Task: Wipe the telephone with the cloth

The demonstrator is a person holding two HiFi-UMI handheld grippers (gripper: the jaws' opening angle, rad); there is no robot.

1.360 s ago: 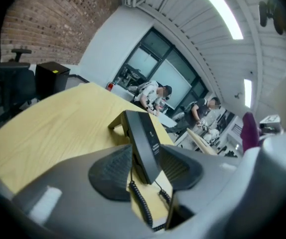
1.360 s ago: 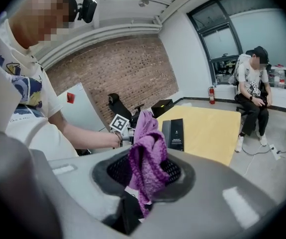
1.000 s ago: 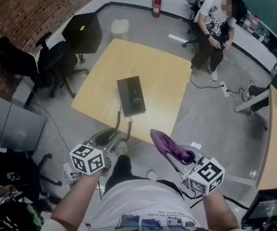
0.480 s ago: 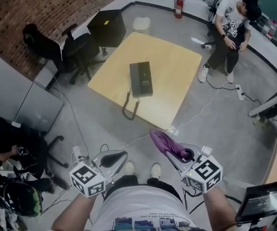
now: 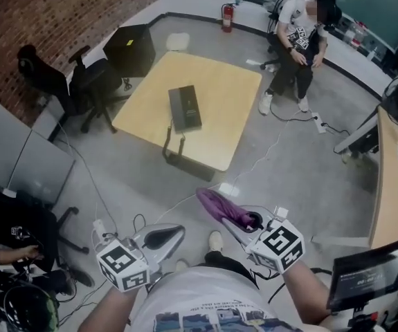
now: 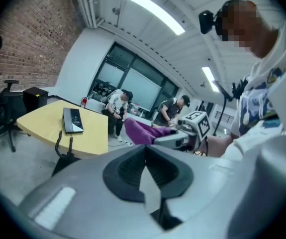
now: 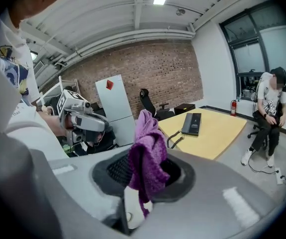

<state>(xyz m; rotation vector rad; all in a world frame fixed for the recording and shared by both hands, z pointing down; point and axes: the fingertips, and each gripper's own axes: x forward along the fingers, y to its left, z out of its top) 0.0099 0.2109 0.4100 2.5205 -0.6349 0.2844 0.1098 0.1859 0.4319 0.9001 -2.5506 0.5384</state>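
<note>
Right gripper (image 5: 237, 221) has its jaws clamped on one purple cloth (image 5: 218, 205), which stands up in a bunch from between them. Left gripper (image 5: 172, 233) has its jaws pressed together with nothing between them. Both hang over grey floor (image 5: 288, 164), close to the person's body and well apart from the yellow worktop (image 5: 223, 92).

One black telephone (image 5: 185, 108) lies flat on the worktop, near its near edge, and its cord (image 5: 166, 140) loops down over that edge. Bare yellow surface lies on the far and right sides of the telephone. Open floor lies between the grippers and the worktop, crossed by a thin white cable (image 5: 254, 168).

Two black office chairs (image 5: 88, 81) stand just beside the worktop's left side, and a black box (image 5: 133, 47) sits near its far left corner. One seated person (image 5: 297, 37) is beyond the far right corner. A pale bin (image 5: 178, 41) stands past the far edge; its contents cannot be made out.
</note>
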